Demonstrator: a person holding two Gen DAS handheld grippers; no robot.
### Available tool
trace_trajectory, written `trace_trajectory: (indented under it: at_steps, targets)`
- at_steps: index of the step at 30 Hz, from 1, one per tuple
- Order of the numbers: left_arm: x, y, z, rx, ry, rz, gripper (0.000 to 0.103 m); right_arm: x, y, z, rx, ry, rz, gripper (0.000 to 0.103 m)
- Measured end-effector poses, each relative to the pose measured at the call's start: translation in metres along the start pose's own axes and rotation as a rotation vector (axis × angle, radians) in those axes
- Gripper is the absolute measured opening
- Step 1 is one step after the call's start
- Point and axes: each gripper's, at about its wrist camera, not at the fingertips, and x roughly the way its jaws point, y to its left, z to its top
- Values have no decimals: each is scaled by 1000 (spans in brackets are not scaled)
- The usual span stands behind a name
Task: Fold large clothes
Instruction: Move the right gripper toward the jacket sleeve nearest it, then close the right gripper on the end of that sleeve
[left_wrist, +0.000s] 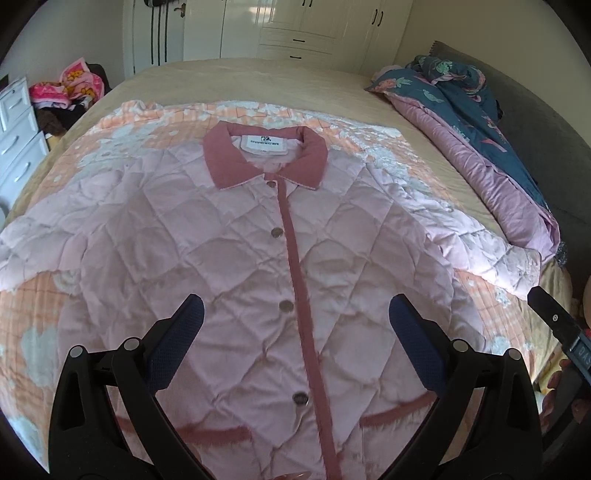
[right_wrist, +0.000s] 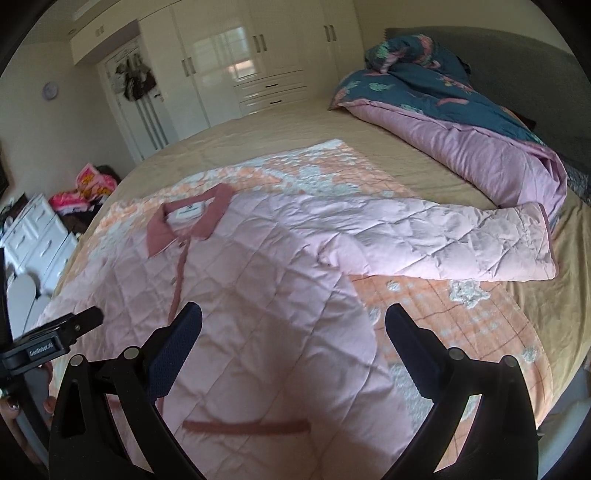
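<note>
A pink quilted jacket (left_wrist: 236, 266) with a darker rose collar (left_wrist: 266, 155) and front placket lies flat and buttoned on the bed, sleeves spread to both sides. My left gripper (left_wrist: 295, 314) hovers open above the jacket's lower front, over the placket. My right gripper (right_wrist: 293, 325) hangs open over the jacket's (right_wrist: 258, 295) right side, near the hem and a pocket trim (right_wrist: 243, 427). The right sleeve (right_wrist: 443, 240) stretches out toward the headboard side. Neither gripper holds anything.
An orange and white blanket (left_wrist: 48, 332) lies under the jacket on a beige bedspread (right_wrist: 295, 136). A rumpled blue and pink duvet (right_wrist: 461, 122) lies along the grey headboard. White wardrobes (right_wrist: 240, 66) stand beyond the bed; white drawers (left_wrist: 14, 140) and a clothes heap (left_wrist: 70, 88) at left.
</note>
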Motion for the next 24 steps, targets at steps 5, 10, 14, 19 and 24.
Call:
trace_trajectory:
  at_steps: [5, 10, 14, 19, 24]
  targets:
    - [12, -11, 13, -3, 1, -12, 94, 21, -26, 11, 75, -6, -7, 99]
    - [27, -26, 18, 9, 16, -30, 94, 36, -50, 12, 128, -12, -22, 99]
    - [41, -39, 21, 20, 29, -22, 94, 47, -69, 17, 160, -17, -49, 99]
    - [63, -54, 21, 24, 59, -11, 94, 56, -94, 19, 193, -49, -133, 99]
    - [84, -66, 22, 28, 82, 2, 94, 66, -129, 17, 263, -35, -170, 99]
